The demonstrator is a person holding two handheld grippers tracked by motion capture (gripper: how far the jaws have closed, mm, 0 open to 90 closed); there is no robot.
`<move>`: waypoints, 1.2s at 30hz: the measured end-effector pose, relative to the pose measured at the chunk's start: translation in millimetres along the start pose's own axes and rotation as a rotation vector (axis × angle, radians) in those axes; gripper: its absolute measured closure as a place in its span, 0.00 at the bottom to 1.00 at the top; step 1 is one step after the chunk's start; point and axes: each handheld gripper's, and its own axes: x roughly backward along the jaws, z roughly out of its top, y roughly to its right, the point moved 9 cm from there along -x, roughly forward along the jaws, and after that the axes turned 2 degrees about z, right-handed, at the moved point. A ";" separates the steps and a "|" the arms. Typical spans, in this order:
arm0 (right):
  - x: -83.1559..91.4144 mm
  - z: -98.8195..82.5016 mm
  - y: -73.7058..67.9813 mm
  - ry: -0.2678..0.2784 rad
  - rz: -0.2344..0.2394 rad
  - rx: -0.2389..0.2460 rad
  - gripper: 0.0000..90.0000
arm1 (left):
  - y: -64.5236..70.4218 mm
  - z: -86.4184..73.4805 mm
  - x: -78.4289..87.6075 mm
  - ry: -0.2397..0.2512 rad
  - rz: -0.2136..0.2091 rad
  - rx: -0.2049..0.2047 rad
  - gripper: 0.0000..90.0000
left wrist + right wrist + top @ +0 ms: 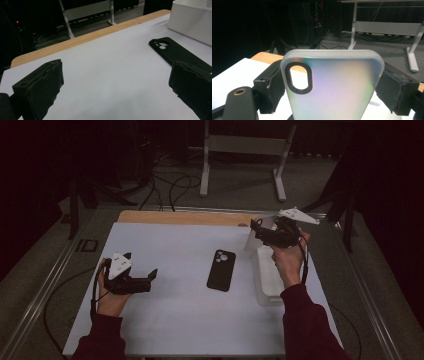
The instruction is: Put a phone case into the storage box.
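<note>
Right gripper view: unmarked phone case [334,87] (iridescent).

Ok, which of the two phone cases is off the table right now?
The translucent iridescent phone case, gripped across its width by the right claw above the white bin. The black phone case lies flat mid-table, untouched.

Ahead of the left gripper [142,279] the white sheet [175,310] lies bare up to the black phone case [221,270], which lies flat to its right. Beyond that, beneath the right gripper [260,231], the white box [267,275] blocks passage; its translucent case [332,85] seems to hang just above the rim
</note>
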 end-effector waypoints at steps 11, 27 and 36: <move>-7.7 1.1 20.8 -0.017 -0.059 -0.010 0.19 | -10.4 -8.8 6.9 0.017 0.002 0.011 0.00; -13.2 0.2 42.2 -0.026 -0.133 -0.036 0.18 | -13.2 -31.9 17.1 0.027 0.032 0.046 0.00; -20.2 -3.0 54.4 -0.042 -0.189 -0.061 0.18 | -17.0 -33.0 20.7 0.047 0.048 0.077 0.00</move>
